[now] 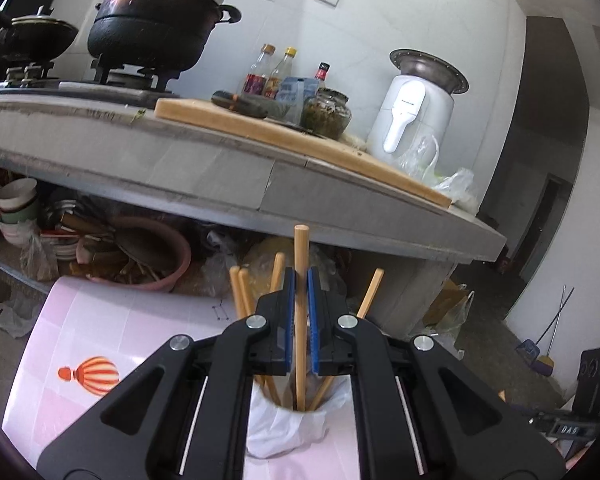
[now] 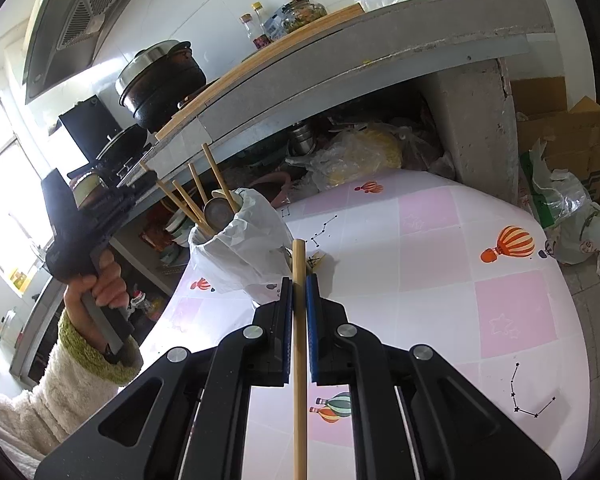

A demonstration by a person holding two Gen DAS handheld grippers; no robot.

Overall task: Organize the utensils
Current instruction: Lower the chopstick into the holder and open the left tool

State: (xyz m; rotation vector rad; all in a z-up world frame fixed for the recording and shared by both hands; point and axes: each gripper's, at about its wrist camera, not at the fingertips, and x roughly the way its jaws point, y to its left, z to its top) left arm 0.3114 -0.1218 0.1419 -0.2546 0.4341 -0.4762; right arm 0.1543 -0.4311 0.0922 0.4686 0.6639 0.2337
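My left gripper [image 1: 299, 276] is shut on a wooden chopstick [image 1: 300, 246] that stands upright, its lower end inside the bag-lined holder [image 1: 284, 428]. Several other chopsticks [image 1: 240, 292] lean in that holder. In the right wrist view the same holder [image 2: 240, 256] stands on the pink-and-white table [image 2: 440, 240], with chopsticks and a metal spoon [image 2: 216, 210] in it. The left gripper [image 2: 150, 182] comes in from the left, held by a hand [image 2: 104, 280]. My right gripper [image 2: 299, 284] is shut on a second chopstick [image 2: 299, 260], just right of the holder and above the table.
A grey stone counter [image 1: 260, 184] overhangs the far side of the table, with a cutting board, bottles and pots on top. Under it sit a pink basin [image 1: 156, 256], bowls and plastic bags. A cardboard box [image 2: 560, 128] stands on the floor to the right.
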